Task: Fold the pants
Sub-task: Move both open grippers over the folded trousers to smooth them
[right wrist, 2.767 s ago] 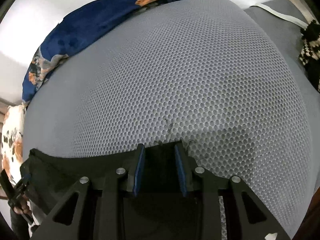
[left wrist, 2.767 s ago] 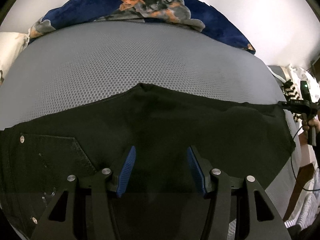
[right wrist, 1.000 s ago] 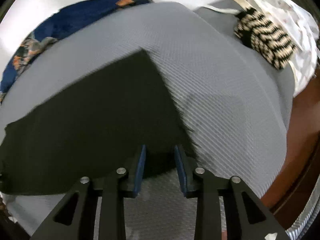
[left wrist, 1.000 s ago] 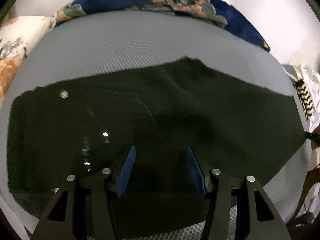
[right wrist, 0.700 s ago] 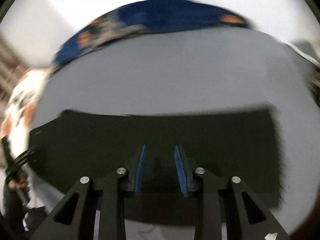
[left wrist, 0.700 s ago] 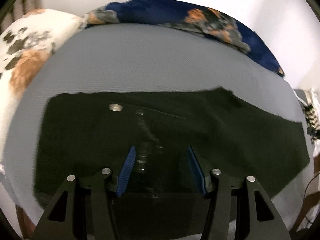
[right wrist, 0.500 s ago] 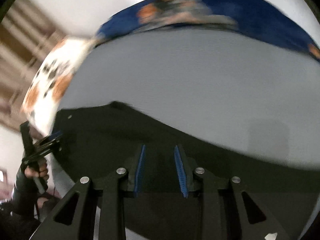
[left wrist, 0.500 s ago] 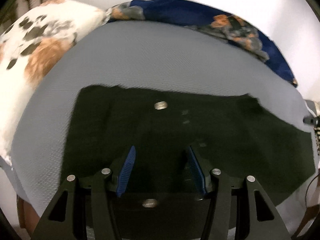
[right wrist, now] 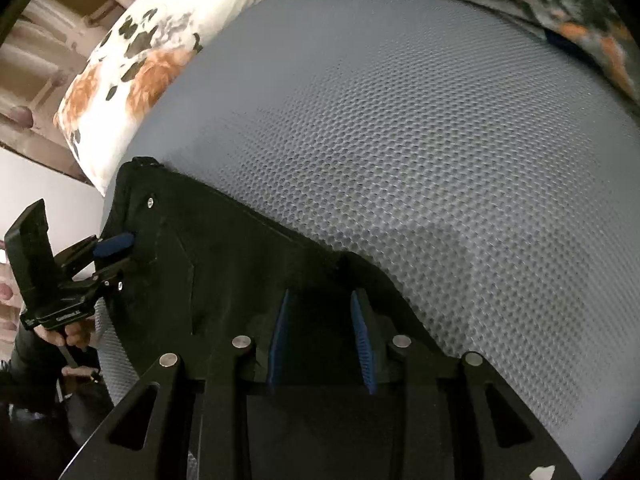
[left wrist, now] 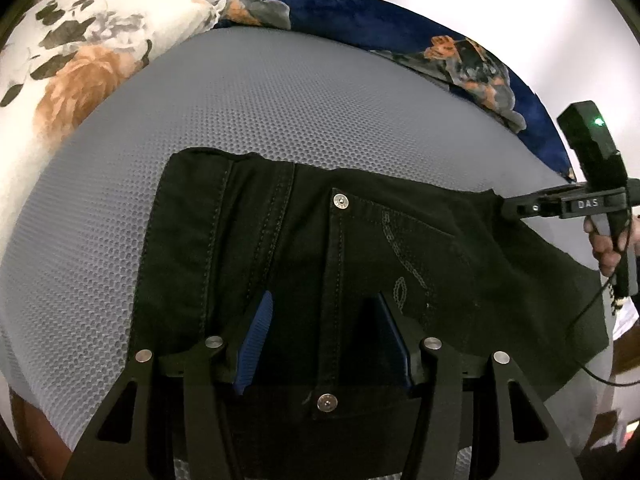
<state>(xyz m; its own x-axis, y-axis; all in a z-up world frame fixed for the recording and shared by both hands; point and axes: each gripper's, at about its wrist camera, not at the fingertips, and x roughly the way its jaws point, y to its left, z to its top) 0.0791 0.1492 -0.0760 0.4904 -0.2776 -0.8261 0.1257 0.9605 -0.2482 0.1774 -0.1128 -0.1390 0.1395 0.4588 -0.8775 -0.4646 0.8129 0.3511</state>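
A grey honeycomb-mesh mattress [left wrist: 320, 120] fills the room's middle, and the black pants [left wrist: 360, 248] lie across its near part.

The left gripper [left wrist: 320, 332] has its blue fingers [left wrist: 254, 336] set wide apart over the waist end, with cloth lying between and under them; the fabric runs past both pads without being pinched, so I take it as spread rather than holding. Just ahead of it sit a pocket rivet [left wrist: 340, 201] and a seam, and a second stud lies right below its jaws. That hand seems parked there to steady the waistband while the other end comes over.

The right gripper [right wrist: 322, 338] has dark cloth bunched between its narrower jaws and looks clamped on a pant edge, though black on black makes that hard to swear to. Fabric stretches away to its left toward the other tool.

Beyond both, a floral pillow [left wrist: 80, 52] and a navy blanket [left wrist: 380, 28] edge the far side.
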